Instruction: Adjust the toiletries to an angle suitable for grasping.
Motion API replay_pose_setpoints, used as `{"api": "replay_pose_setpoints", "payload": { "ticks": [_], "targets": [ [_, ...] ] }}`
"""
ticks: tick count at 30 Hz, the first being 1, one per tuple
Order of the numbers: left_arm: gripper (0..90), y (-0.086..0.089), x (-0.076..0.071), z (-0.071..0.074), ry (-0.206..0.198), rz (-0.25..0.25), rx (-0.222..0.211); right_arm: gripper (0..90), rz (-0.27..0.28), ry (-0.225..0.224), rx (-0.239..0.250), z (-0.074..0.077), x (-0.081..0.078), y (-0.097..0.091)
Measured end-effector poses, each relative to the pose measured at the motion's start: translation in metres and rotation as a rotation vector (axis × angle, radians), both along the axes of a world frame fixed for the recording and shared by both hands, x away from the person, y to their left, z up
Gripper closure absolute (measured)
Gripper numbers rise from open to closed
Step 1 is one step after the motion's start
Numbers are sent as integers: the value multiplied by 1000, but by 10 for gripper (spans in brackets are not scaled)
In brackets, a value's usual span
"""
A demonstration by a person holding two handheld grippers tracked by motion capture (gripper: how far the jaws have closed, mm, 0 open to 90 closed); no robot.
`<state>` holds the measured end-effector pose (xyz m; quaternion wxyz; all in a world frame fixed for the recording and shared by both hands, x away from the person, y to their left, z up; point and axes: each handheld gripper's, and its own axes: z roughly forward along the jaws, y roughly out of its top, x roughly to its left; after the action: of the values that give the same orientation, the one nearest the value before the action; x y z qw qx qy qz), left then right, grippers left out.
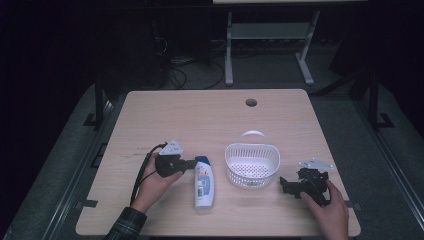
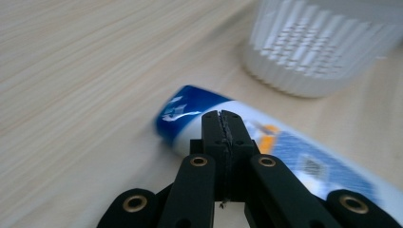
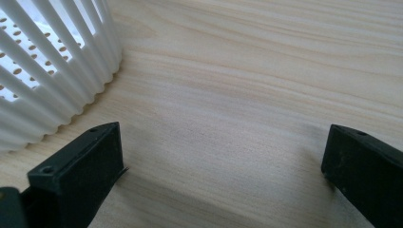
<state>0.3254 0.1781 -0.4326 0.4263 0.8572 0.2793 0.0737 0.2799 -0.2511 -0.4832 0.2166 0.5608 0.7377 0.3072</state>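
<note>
Left of white slotted plastic basket (image 1: 252,165): white-and-blue plastic bottle (image 1: 203,181) lying flat, clenched empty left tongs (image 1: 192,163) at its blue cap; right, released right tongs (image 1: 286,184) over bare tabletop (image 1: 210,115).

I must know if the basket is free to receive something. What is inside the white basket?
The white basket looks empty in the high view: only its perforated floor shows. Its near wall hides the inside at that side.

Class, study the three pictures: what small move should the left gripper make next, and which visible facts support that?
Probably open the jaws. The left gripper is shut, its tips meeting at the blue cap end of the bottle, which lies flat on the table beside the white basket. Shut jaws cannot grasp it. The right gripper is open over bare wood.
</note>
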Motion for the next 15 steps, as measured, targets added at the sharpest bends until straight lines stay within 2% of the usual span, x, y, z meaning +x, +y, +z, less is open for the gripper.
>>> {"api": "replay_pose_setpoints", "payload": {
  "ticks": [2, 15],
  "targets": [
    [900, -5, -6, 2, 9, -25, -13, 0, 0, 0, 0, 0, 0, 0],
    [900, -46, -28, -1, 28, -157, 10, 0, 0, 0, 0, 0, 0, 0]
  ]
}}
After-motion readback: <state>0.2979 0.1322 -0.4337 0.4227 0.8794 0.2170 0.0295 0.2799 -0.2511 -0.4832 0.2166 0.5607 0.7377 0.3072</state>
